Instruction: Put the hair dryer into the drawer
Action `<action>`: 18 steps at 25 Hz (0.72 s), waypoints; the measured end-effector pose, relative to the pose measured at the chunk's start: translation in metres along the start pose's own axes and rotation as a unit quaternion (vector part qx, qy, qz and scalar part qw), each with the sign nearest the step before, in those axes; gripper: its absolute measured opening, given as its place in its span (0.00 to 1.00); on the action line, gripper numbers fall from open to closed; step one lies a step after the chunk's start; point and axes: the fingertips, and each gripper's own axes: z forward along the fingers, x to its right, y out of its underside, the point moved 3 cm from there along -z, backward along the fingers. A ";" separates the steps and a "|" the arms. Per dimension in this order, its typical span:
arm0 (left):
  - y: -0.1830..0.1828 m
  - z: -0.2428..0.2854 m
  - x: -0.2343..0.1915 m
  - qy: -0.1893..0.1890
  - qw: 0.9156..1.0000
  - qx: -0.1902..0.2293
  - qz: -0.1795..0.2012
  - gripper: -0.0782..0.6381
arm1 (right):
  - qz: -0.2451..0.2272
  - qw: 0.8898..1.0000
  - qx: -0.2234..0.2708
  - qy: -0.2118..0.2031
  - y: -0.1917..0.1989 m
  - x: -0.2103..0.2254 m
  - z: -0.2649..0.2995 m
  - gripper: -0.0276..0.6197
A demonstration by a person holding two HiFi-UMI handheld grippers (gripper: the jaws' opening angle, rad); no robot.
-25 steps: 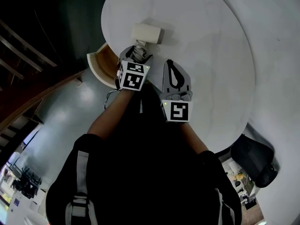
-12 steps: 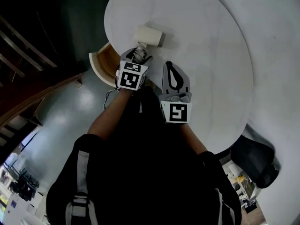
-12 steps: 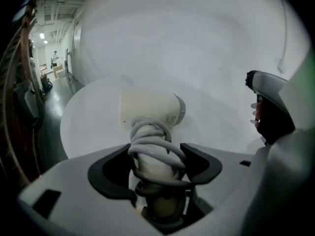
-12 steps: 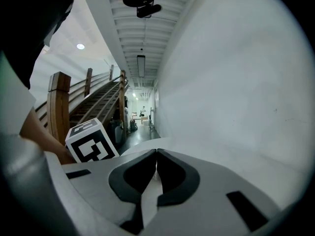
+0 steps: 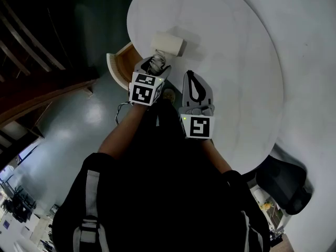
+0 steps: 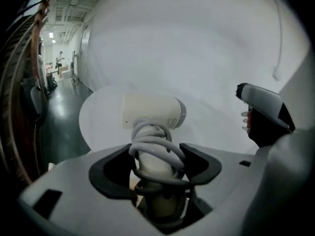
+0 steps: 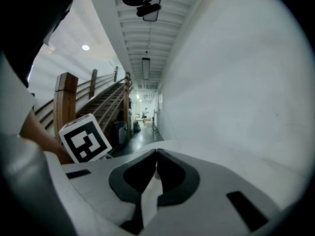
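A cream hair dryer (image 5: 168, 43) with its grey cord wound round the handle (image 6: 153, 156) is over the left part of the round white table (image 5: 236, 46). My left gripper (image 5: 156, 63) has the wrapped handle between its jaws, which are closing; the pads (image 6: 199, 163) press against the cord coils, and the dryer's barrel (image 6: 152, 111) sticks out past them. At the table's left edge an open drawer (image 5: 118, 70) shows its wooden inside, just left of this gripper. My right gripper (image 5: 192, 75) hovers beside it over the table, shut (image 7: 156, 154) and empty.
A dark chair (image 5: 286, 180) stands at the lower right of the table. Grey floor lies to the left, with a wooden stair rail (image 7: 65, 100) beyond. The left gripper's marker cube (image 7: 84, 137) is close to the right gripper's left side.
My left gripper has shifted with the hair dryer toward the table's left edge and the drawer. The right gripper moved along beside it and stayed shut.
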 end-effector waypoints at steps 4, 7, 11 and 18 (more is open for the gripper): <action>0.000 -0.022 -0.006 -0.012 1.000 0.024 -0.009 0.52 | -0.009 1.000 0.006 -0.010 -0.004 -0.015 -0.004 0.08; 0.003 -0.038 -0.014 -0.025 0.999 0.038 -0.020 0.52 | -0.010 1.000 0.017 -0.015 -0.008 -0.026 -0.003 0.08; 0.008 -0.058 -0.025 -0.045 0.997 0.054 -0.038 0.52 | -0.010 0.999 0.048 -0.025 -0.015 -0.036 -0.002 0.08; 0.022 -0.083 -0.052 -0.086 0.991 0.071 -0.077 0.52 | -0.017 0.997 0.055 -0.055 -0.019 -0.059 0.003 0.08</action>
